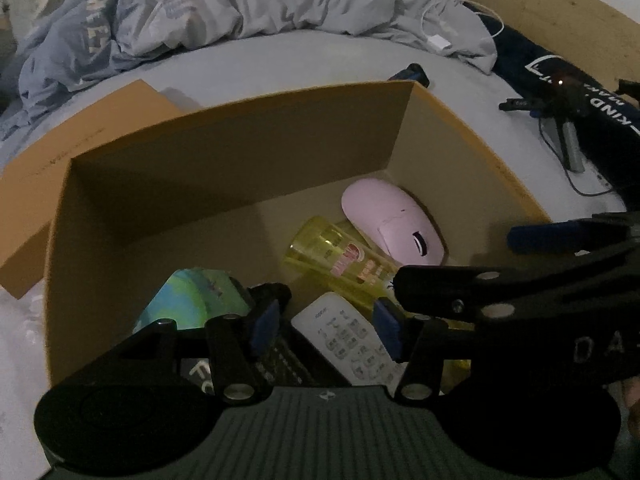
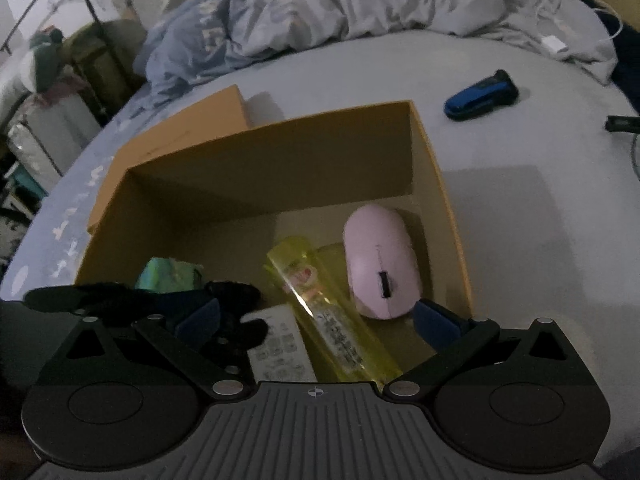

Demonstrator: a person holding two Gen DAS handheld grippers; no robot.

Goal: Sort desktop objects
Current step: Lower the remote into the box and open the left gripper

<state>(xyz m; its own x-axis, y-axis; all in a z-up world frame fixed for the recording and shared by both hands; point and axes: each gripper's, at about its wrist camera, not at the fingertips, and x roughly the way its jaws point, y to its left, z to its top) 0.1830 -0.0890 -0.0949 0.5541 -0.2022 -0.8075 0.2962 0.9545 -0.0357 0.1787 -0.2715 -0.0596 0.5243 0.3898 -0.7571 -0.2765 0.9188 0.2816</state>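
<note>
An open cardboard box (image 1: 240, 148) (image 2: 280, 152) sits on the bed. Inside lie a pink mouse (image 1: 394, 220) (image 2: 380, 260), a yellow transparent bottle (image 1: 340, 260) (image 2: 324, 308), a white remote (image 1: 348, 340) (image 2: 280, 348) and a green-blue packet (image 1: 192, 296) (image 2: 168, 274). My left gripper (image 1: 326, 330) is open above the remote, empty. My right gripper (image 2: 316, 320) is open wide over the bottle and mouse, empty; it also shows in the left wrist view (image 1: 520, 256). A blue and black device (image 2: 482, 96) (image 1: 412, 72) lies on the sheet beyond the box.
A rumpled grey duvet (image 1: 280, 4) (image 2: 360, 0) fills the back of the bed. A white charger and cable (image 1: 438, 42) (image 2: 554, 44) lie at the back right. Dark clothing and a tripod-like tool (image 1: 568, 120) sit at the right. A box flap (image 1: 80, 152) lies left.
</note>
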